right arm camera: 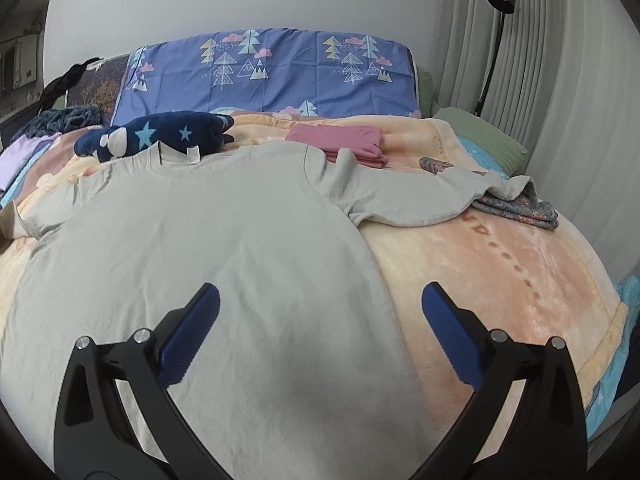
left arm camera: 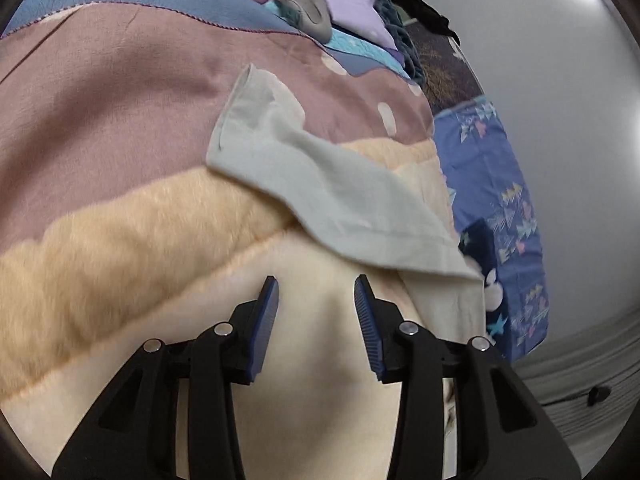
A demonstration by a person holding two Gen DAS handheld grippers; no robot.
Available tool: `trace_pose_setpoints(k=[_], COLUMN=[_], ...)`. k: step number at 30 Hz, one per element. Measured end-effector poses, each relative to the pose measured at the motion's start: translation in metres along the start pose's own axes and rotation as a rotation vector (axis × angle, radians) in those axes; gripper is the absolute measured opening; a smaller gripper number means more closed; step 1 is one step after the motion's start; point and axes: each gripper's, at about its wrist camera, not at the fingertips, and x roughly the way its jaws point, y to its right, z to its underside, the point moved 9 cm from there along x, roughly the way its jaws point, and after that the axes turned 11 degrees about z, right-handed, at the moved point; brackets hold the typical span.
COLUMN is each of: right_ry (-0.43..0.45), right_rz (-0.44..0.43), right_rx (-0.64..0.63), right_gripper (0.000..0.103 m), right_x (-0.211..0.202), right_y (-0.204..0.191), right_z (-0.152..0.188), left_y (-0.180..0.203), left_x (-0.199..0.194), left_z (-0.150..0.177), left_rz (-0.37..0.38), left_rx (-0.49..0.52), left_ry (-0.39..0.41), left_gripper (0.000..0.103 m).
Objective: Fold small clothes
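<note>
Soft fleece bedding (right arm camera: 500, 264) covers the bed I am working over, with a pale wall and curtains behind it. My pale grey T-shirt (right arm camera: 208, 248) lies spread flat and face up across the blanket, collar at twelve o'clock in the right wrist view, both sleeves out to the sides; I judge it smoothed and ready, with no fold made in it yet. My right gripper (right arm camera: 320, 320) hangs over the shirt's lower body at six o'clock, jaws wide apart and holding nothing. My left gripper (left arm camera: 316, 300) stands partly open and empty too, nothing between the pads; the shirt's left sleeve (left arm camera: 304, 176) lies just beyond its tips toward one o'clock, not touched. Two finished pieces suggest the job is well under way: a folded pink garment (right arm camera: 344, 142) at twelve to one o'clock beyond the shoulder, and a folded patterned garment (right arm camera: 520, 208) at two o'clock, on which the right sleeve cuff rests. That overlap is my one snag, since lifting the sleeve could drag the folded piece. A navy star plush (right arm camera: 160, 136) sits right beside the collar at eleven o'clock, and a loose heap of unfolded clothes (left arm camera: 344, 4) waits at twelve o'clock in the left view.
</note>
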Motion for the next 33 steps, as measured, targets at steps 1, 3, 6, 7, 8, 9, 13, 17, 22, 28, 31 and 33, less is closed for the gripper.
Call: trace_pose_setpoints(k=[1,3,6,7,8,9,13,17,22,28,31,33], right_ry=[-0.001,-0.001,0.001,-0.001,-0.005,-0.010,-0.015,-0.032,-0.042,-0.086,-0.111,-0.111], right_rz=[0.003,0.013,0.021,0.021,0.019,0.017,0.020,0.004,-0.012,0.036,0.059,0.071], right_rx=[-0.010,-0.029,-0.038,-0.036,-0.035,-0.036,-0.054,-0.039,-0.004,0.071,0.113,0.125], right_gripper=[0.101,0.101,0.101,0.101,0.101,0.101,0.101,0.101,0.101,0.101,0.101,0.101], right_x=[0.001,0.002,0.003,0.004,0.005,0.007,0.013,0.019,0.023,0.036,0.042,0.045], right_y=[-0.002,-0.007,-0.012,-0.014,-0.015,-0.017,-0.022,-0.025,-0.021,0.016,0.040,0.056], right_z=[0.000,-0.001,-0.003,-0.003,-0.003,-0.003,-0.002,-0.002,0.000,0.012,0.019,0.022], left_y=[-0.002,-0.006,-0.008,-0.010,-0.011,-0.010,0.043,0.161,0.330,0.371,0.322,0.292], left_x=[0.002,0.004,0.007,0.008,0.006,0.005,-0.012,-0.023,-0.001,0.082,0.130,0.146], left_z=[-0.015,-0.037,-0.056,-0.062,-0.066,-0.070,-0.080,-0.056,0.079,0.320,0.408,0.435], left_rz=[0.018,0.027,-0.019,-0.060,-0.077,-0.083,-0.025,0.102,0.305,0.415,0.351,0.303], left_rx=[-0.032,-0.077,-0.069,-0.039,-0.023,-0.014,0.133,0.417,0.871,1.196,1.226,1.238], left_ry=[0.029,0.071,0.106,0.119,0.137,0.154,0.210,0.212,0.060,-0.300,-0.531,-0.622], left_gripper=[0.041,0.041,0.001,0.001,0.001,0.001,0.001,0.001,0.001,0.003,0.005,0.007])
